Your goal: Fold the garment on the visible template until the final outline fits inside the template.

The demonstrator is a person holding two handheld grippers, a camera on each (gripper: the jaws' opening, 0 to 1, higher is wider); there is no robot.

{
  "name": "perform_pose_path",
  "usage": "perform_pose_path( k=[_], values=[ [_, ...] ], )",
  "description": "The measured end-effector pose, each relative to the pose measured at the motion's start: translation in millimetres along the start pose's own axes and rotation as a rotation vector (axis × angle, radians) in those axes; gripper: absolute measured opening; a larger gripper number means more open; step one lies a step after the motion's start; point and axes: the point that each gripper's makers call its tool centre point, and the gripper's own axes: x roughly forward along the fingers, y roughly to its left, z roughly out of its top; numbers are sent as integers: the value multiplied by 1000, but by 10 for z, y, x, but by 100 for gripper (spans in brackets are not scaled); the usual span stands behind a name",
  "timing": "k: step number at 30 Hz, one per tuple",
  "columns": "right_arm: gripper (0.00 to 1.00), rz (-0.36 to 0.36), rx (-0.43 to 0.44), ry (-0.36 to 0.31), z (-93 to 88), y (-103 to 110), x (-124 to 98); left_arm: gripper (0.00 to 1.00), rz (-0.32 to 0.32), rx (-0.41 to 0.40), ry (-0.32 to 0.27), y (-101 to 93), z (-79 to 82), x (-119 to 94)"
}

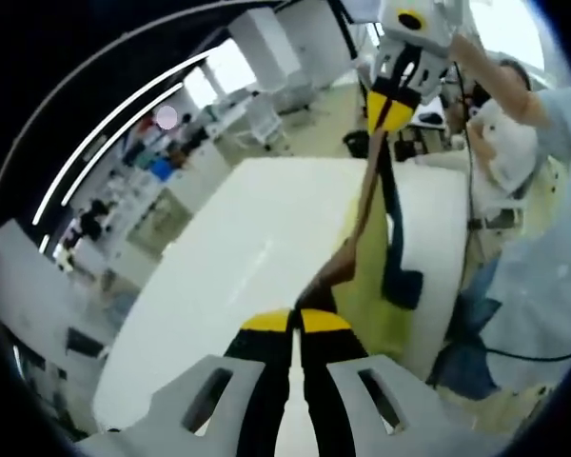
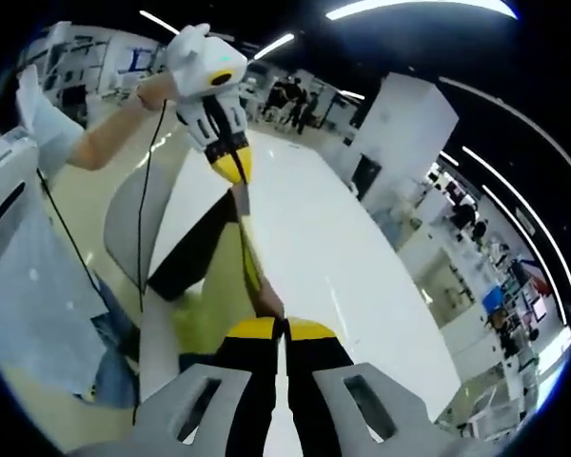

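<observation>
Item: garment (image 1: 369,205), brown edge with dark portion, stretched taut in the air above my white worktop (image 1: 228,276). My left hand-held gripper (image 1: 295,322) has its jaws closed on one end at 6 o'clock; my right hand-held gripper (image 2: 284,330) is clamped likewise on the opposite end. A person's sleeve (image 2: 38,114) shows at 10 o'clock in the right gripper view.
</observation>
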Motion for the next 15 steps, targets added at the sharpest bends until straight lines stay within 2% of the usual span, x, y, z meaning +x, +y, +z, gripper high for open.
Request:
perform_pose_path(
  k=[15],
  values=[
    [2,-41,29,20,-176,-259,194,0,-11,-28,-11,221,1,315]
  ],
)
